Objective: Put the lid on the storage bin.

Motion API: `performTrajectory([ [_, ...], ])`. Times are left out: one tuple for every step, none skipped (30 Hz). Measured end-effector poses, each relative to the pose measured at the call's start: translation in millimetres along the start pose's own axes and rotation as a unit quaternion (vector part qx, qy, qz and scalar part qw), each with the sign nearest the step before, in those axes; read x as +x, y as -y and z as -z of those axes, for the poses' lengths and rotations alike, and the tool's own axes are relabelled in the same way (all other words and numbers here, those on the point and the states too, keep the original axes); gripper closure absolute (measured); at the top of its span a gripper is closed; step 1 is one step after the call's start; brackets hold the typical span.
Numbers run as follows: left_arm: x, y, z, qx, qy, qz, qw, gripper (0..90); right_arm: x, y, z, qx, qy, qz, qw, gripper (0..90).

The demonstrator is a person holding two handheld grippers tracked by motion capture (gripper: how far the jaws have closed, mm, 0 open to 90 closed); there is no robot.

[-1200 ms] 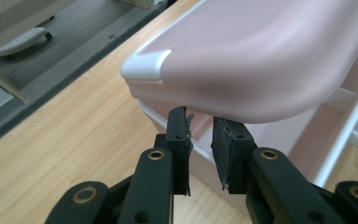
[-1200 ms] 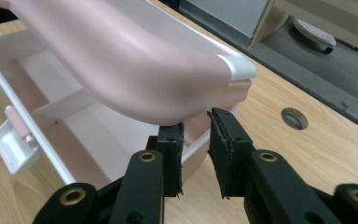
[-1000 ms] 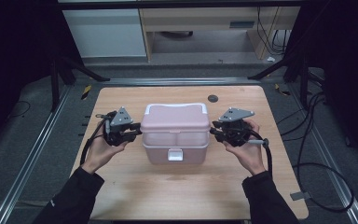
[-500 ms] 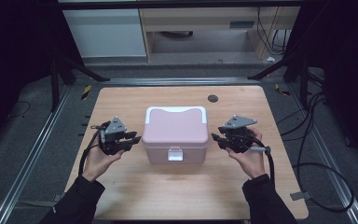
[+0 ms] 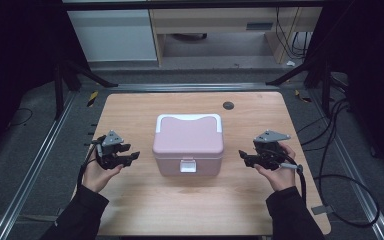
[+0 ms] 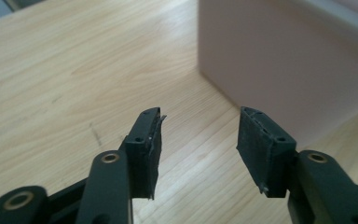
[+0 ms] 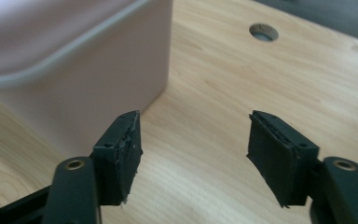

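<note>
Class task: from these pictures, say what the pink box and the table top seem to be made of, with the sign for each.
Pink box: probably moulded plastic, smooth and matt, with rounded edges.
Table top: wood or wood-look laminate; pale grain lines show.

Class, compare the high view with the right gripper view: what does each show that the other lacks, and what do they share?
High view alone: the pink box's white latch, the left gripper, both hands and the floor rails. Right gripper view alone: a close look at the right gripper's pads, apart with nothing between them. Shared: the box, the wooden table and its round hole.
</note>
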State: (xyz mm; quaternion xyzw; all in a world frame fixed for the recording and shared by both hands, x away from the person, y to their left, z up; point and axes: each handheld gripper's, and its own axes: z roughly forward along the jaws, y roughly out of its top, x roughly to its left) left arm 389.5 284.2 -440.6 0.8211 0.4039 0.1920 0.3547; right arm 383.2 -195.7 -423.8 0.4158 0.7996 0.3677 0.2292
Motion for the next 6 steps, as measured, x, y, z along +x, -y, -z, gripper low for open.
performTrajectory([
  [2.2,2.8,-2.3,0.004,-0.001,0.001,1.0000,47.5,-1.4,2.8,0.4,0.001,0.002,-0.004,1.0000,33.0],
  [4.5,5.7,-4.3,0.009,-0.003,0.005,0.9999,46.9,-3.1,5.7,0.8,0.003,0.003,-0.009,0.9999,32.5],
  [6.8,8.5,-6.2,0.014,-0.006,0.009,0.9998,45.9,-5.3,9.1,1.0,0.005,0.006,-0.014,0.9999,32.1],
  [9.2,11.4,-7.9,0.018,-0.009,0.013,0.9997,45.0,-7.5,12.7,1.2,0.007,0.011,-0.018,0.9998,31.8],
  [11.4,14.5,-9.3,0.021,-0.011,0.017,0.9996,44.4,-9.7,16.6,1.5,0.012,0.013,-0.022,0.9996,31.2],
  [13.6,17.5,-10.5,0.026,-0.013,0.021,0.9994,43.7,-12.1,20.8,1.8,0.016,0.016,-0.026,0.9994,31.1],
])
